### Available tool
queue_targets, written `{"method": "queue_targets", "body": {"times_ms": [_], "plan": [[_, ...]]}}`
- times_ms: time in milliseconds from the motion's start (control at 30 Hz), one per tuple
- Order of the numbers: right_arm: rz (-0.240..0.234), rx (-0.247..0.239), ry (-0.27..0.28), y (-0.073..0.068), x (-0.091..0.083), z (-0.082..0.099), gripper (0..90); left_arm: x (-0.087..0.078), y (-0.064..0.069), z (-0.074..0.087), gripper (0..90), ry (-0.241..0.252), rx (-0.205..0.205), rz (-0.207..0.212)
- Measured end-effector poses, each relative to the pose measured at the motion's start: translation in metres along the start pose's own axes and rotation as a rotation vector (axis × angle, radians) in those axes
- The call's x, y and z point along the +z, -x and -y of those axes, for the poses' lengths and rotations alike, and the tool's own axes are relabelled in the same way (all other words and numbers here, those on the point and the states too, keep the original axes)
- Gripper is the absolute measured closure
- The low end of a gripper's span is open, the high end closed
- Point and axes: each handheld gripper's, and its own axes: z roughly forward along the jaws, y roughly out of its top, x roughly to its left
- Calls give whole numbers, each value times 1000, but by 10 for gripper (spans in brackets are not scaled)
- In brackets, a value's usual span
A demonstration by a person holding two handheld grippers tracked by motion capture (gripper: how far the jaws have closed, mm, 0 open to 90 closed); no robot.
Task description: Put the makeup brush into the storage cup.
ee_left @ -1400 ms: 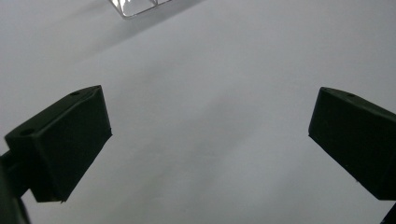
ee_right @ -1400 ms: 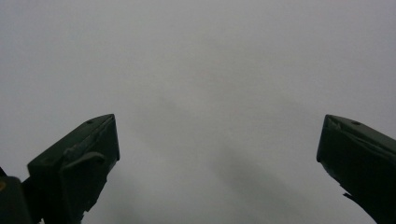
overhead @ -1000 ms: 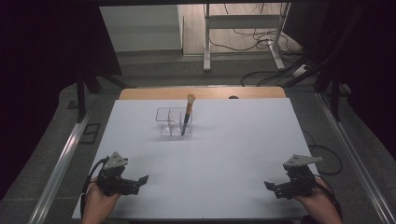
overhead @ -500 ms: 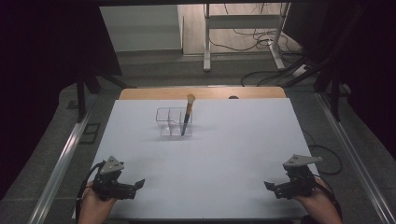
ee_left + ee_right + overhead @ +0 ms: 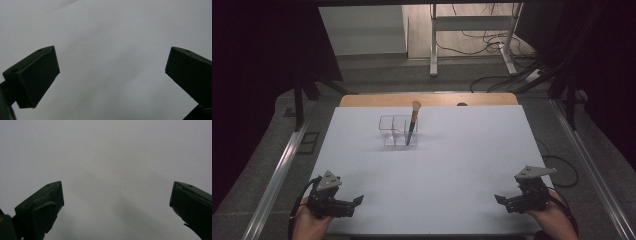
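the white bench (image 5: 452,165) lies bare across its whole near and middle stretch, so a hand could sweep freely from the left gripper (image 5: 356,201) at the near left corner to the right gripper (image 5: 499,199) at the near right corner. the sole obstacle on the surface is a clear divided organizer (image 5: 396,131) toward the far centre, with a brush (image 5: 413,122) standing tilted in its right compartment, bristles up above the rim. open room runs on both sides of it and behind it to the bench's wooden far edge. both grippers' jaws stand wide apart over blank surface.
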Motion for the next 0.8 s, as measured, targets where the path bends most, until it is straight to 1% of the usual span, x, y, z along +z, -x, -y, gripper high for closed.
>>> {"method": "queue_targets", "body": {"times_ms": [367, 800], "plan": [[0, -4, -3, 0, 0, 0, 0, -2, -1, 5, 0, -15, 0, -7], [0, -6, -4, 0, 0, 0, 0, -5, -2, 12, 0, -22, -15, -14]]}}
